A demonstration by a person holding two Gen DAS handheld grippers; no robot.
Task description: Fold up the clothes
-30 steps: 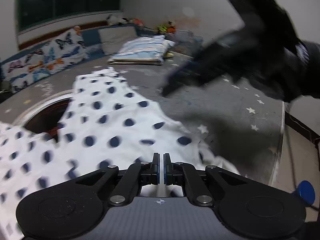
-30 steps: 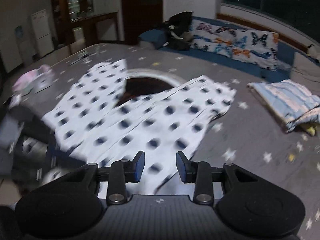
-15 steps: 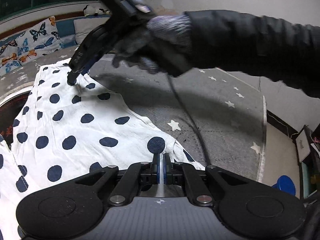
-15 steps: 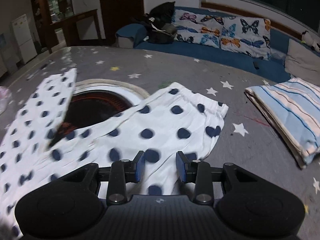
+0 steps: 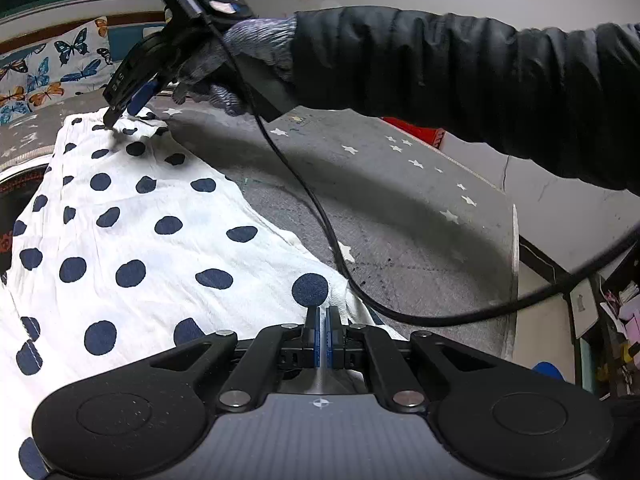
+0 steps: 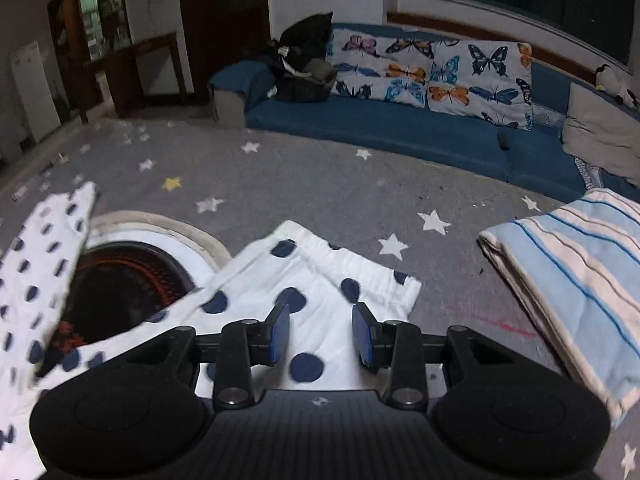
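A white garment with dark blue dots (image 5: pixel 132 248) lies spread on the grey star-patterned mat. My left gripper (image 5: pixel 321 314) is shut on the garment's near edge. My right gripper (image 6: pixel 321 330) is open, low over the garment's far corner (image 6: pixel 320 280), with cloth between its pads. In the left wrist view the right gripper (image 5: pixel 120 112) touches that far corner, held by a gloved hand. Another part of the garment (image 6: pixel 36 256) hangs raised at the left of the right wrist view.
A folded blue striped cloth (image 6: pixel 576 280) lies on the mat to the right. A round dark opening with a pale rim (image 6: pixel 120 280) lies partly under the garment. A blue sofa with butterfly cushions (image 6: pixel 400 120) runs along the back. A black cable (image 5: pixel 320 216) crosses the mat.
My right gripper has come down and forward onto the garment's far corner. My left gripper stays shut on the near edge and has moved closer to the mat.
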